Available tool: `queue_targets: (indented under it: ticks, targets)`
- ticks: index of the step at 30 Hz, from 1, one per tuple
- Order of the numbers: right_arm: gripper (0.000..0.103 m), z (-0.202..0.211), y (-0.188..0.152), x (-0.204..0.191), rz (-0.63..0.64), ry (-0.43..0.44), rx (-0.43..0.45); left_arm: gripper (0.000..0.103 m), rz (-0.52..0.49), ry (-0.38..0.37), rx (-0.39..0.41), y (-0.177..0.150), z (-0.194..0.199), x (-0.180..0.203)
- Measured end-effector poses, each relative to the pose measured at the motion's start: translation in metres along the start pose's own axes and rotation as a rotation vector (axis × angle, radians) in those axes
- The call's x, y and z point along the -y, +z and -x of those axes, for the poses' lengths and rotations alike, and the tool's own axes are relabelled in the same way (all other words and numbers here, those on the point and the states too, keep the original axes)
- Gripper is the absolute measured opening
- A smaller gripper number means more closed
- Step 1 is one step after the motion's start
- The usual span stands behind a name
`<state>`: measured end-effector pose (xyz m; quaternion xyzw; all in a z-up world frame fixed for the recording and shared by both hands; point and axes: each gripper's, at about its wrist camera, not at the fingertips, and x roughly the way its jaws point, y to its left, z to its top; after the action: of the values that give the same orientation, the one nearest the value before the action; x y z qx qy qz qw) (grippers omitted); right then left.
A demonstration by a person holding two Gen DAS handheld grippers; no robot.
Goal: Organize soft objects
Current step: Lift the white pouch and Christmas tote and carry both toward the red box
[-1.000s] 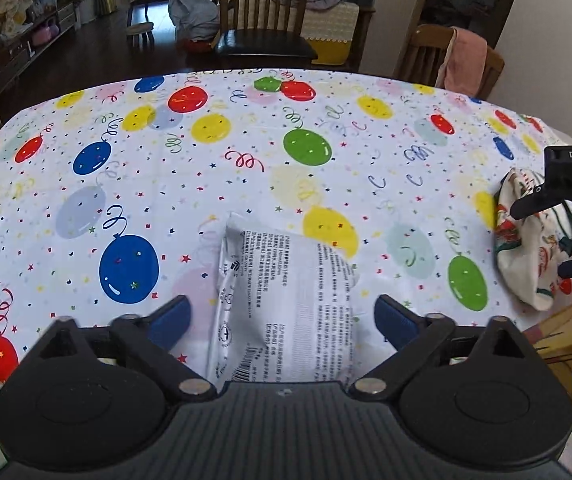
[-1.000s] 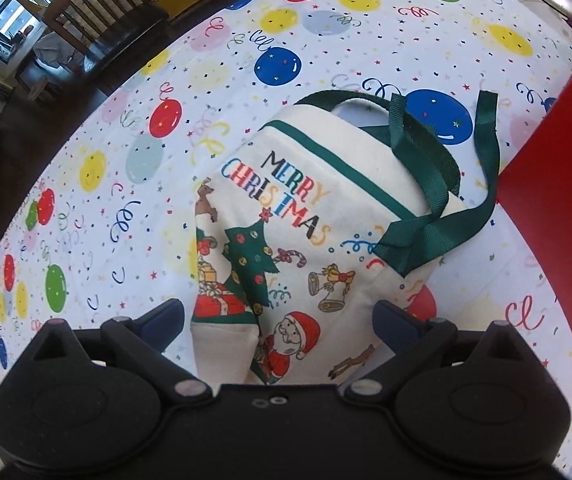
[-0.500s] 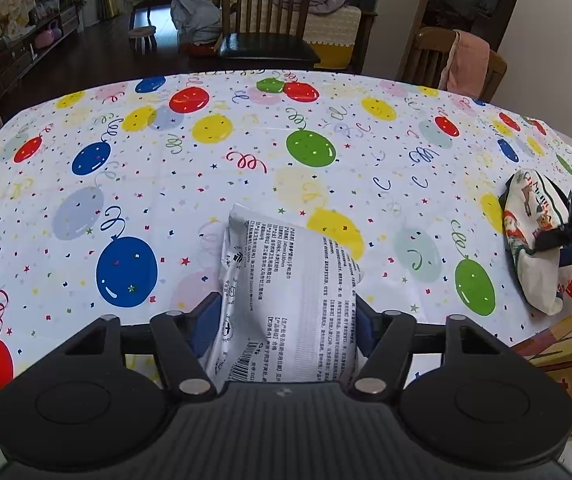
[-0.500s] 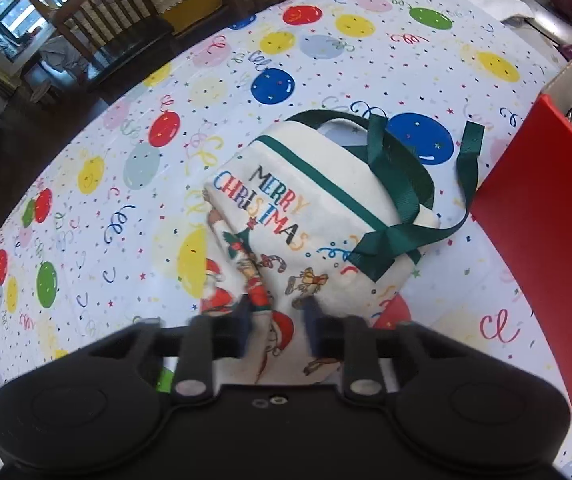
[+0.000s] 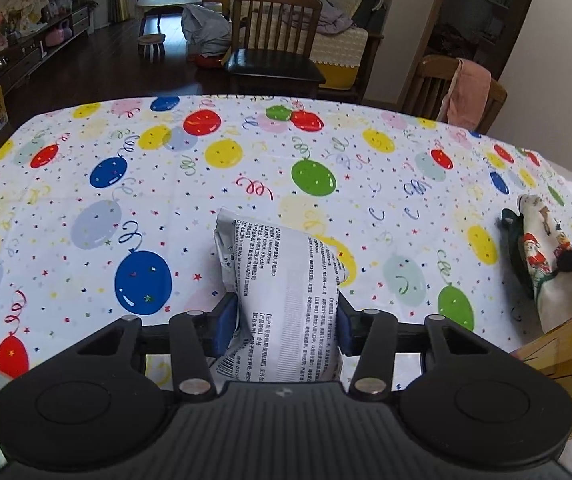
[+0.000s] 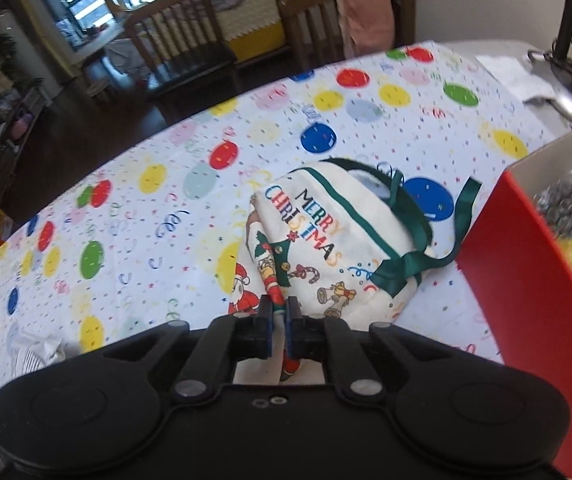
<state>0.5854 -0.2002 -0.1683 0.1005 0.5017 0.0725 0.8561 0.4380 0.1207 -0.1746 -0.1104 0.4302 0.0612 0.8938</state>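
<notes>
Two grips: left gripper [image 5: 286, 326] clenched on white packet [image 5: 286, 300], right gripper [image 6: 280, 330] pinching Christmas bag [image 6: 326, 248] beside red box [image 6: 526, 280].

A table [image 5: 86, 200] covered with a white cloth printed with coloured balloons and streamers carries everything. On it lie a white printed soft packet [image 5: 282, 292], a cream Christmas bag [image 6: 326, 240] with green ribbon handles well to its right, and a red box [image 6: 526, 280] just beside the bag.

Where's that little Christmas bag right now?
In the right wrist view, the cream cloth Merry Christmas bag with green ribbon handles sits mid-table, pinched at its near edge, just left of the red box.
</notes>
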Motion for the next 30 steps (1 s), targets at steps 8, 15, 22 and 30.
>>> queue_targets:
  ticks: [8,15,22,30]
  targets:
    - [0.005,0.054,-0.005,0.001,0.097,0.073,0.049,0.048,0.020,-0.015,0.025,0.010,0.032,0.004]
    - [0.004,0.108,-0.012,0.012,0.139,0.145,0.108,0.048,0.013,-0.046,0.070,0.020,0.071,0.014]
    - [0.004,0.165,-0.012,0.025,0.197,0.213,0.169,0.048,-0.026,-0.086,0.118,0.035,0.122,0.035]
    - [0.004,0.227,-0.006,0.053,0.227,0.243,0.253,0.048,-0.075,-0.166,0.140,0.047,0.172,0.074]
